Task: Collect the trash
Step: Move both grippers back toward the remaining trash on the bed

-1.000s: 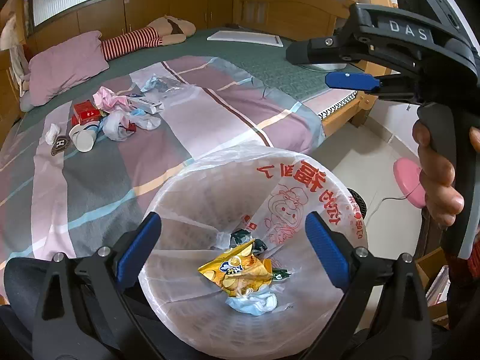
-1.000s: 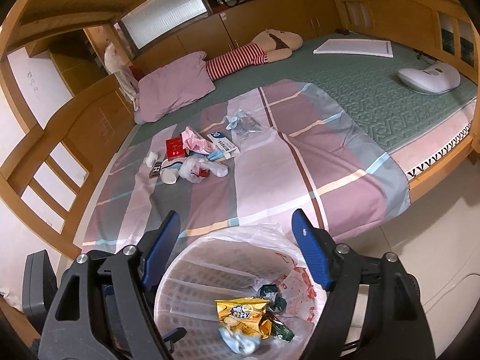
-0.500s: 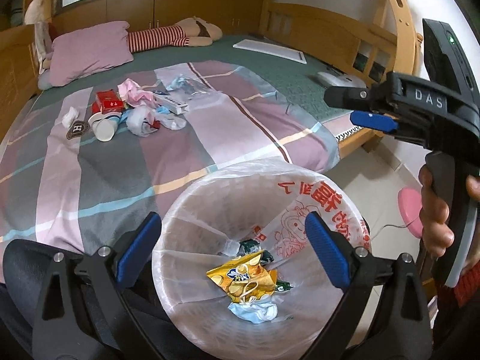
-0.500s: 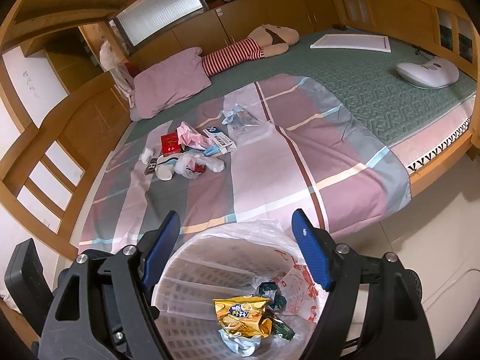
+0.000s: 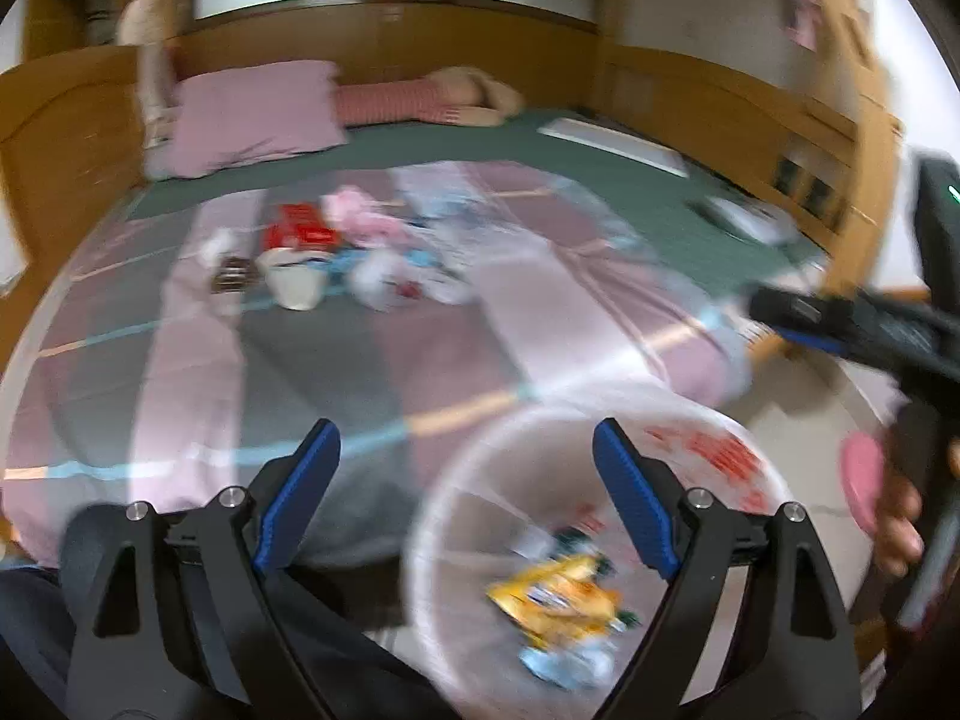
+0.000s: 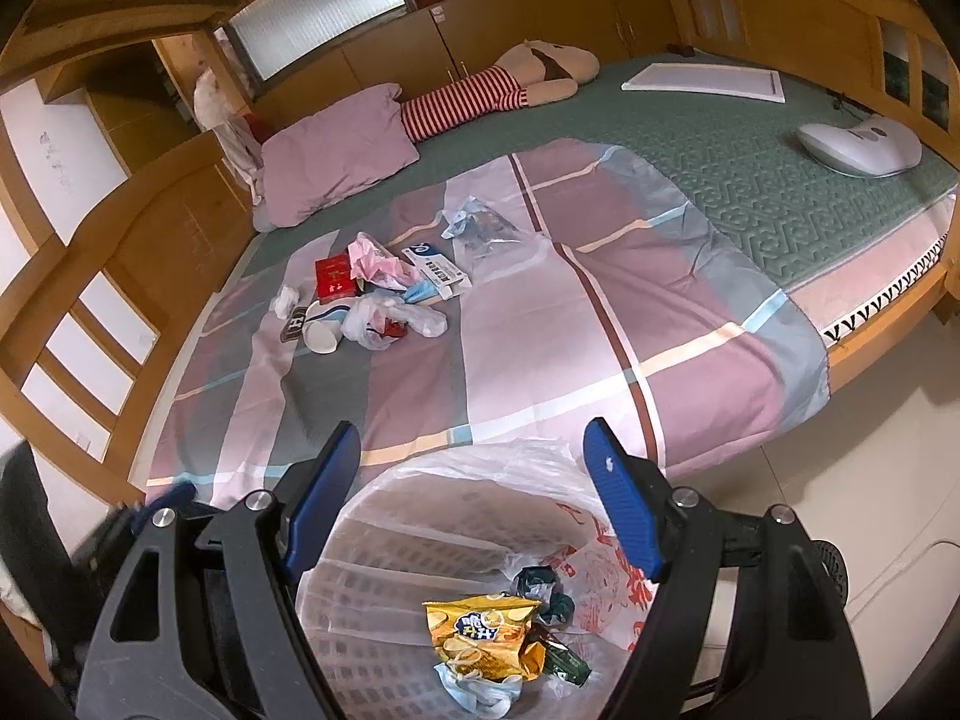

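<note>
Pretty cozy bedroom, wood everywhere: a big wooden bed frame point(image 6: 90, 276) with slatted side rails, and honey-coloured cabinets point(image 6: 540, 18) along the back wall under frosted windows point(image 6: 318, 12). The mattress has a green quilted cover point(image 6: 750, 180) with a pink-and-grey checked blanket point(image 6: 540, 330) over it, plus a pink pillow point(image 6: 336, 150). The floor is pale tile point(image 6: 870, 480). Soft, warm indoor light.

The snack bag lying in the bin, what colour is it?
The snack bag is yellow-orange with a blue logo, clearest in the right wrist view.
</note>
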Demonstrator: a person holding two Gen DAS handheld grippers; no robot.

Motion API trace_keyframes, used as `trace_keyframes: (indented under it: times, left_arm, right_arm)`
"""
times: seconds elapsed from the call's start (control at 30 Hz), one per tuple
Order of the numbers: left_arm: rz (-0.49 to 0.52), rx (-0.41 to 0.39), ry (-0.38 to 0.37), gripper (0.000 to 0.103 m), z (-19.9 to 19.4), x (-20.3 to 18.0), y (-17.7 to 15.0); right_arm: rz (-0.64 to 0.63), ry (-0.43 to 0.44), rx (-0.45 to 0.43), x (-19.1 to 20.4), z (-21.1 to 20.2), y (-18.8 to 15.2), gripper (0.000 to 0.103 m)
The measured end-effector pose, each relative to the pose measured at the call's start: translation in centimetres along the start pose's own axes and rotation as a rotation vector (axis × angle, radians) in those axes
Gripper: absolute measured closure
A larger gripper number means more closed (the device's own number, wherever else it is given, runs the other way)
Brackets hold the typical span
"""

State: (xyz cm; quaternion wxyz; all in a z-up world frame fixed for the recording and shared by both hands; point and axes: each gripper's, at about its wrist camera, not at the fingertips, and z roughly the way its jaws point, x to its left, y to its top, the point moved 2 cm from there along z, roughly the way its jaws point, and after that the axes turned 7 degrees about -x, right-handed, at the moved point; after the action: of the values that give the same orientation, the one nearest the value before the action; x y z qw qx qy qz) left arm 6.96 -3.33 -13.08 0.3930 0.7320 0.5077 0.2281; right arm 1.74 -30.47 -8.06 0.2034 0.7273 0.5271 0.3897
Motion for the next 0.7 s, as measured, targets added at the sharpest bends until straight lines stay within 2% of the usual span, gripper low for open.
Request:
trace_keyframes:
  times: [0.1, 0.17, 0.27, 0.33, 0.37, 0.43, 0.47, 0.53, 0.6, 0.7]
  left_arm:
    - [-0.05, -0.006, 0.123, 0.017, 2.6, 4.0, 1.4]
    - [-0.076, -0.003, 0.175, 0.016, 4.7, 6.6, 2.4]
    - [-0.127, 0.002, 0.289, 0.015, 8.4, 11.3, 4.2]
    - [-0.163, 0.015, 0.332, 0.014, 9.9, 13.9, 4.6]
    - [-0.179, 0.016, 0.345, 0.013, 10.5, 15.1, 4.5]
    - [-0.328, 0.087, 0.348, 0.011, 12.0, 18.5, 3.6]
    - [-0.401, 0.112, 0.333, 0.011, 12.3, 19.4, 3.1]
    - [-0.534, 0.091, 0.263, 0.011, 11.7, 20.7, 2.4]
    - [-0.547, 0.029, 0.275, 0.01, 10.5, 20.7, 2.2]
    - [-0.501, -0.025, 0.311, 0.006, 9.6, 19.9, 2.3]
  right_arm:
    - [-0.02, -0.013, 0.004, 0.4, 1.0, 0.4, 0.027]
    - [-0.043, -0.032, 0.017, 0.8, 2.7, 0.9, 0.027]
    - [-0.057, -0.062, 0.049, 1.3, 6.2, 2.3, 0.027]
    - [-0.044, -0.051, 0.087, 2.2, 9.3, 3.3, 0.027]
    - [-0.041, -0.043, 0.103, 2.6, 10.7, 3.8, 0.027]
    - [-0.047, -0.04, 0.146, 3.8, 14.5, 4.7, 0.027]
    - [-0.054, -0.046, 0.162, 4.4, 16.1, 5.1, 0.027]
    - [-0.061, -0.067, 0.195, 5.5, 20.1, 5.8, 0.027]
    - [-0.055, -0.056, 0.219, 6.8, 23.4, 6.1, 0.027]
    - [0.006, 0.041, 0.257, 8.6, 28.4, 6.4, 0.027]
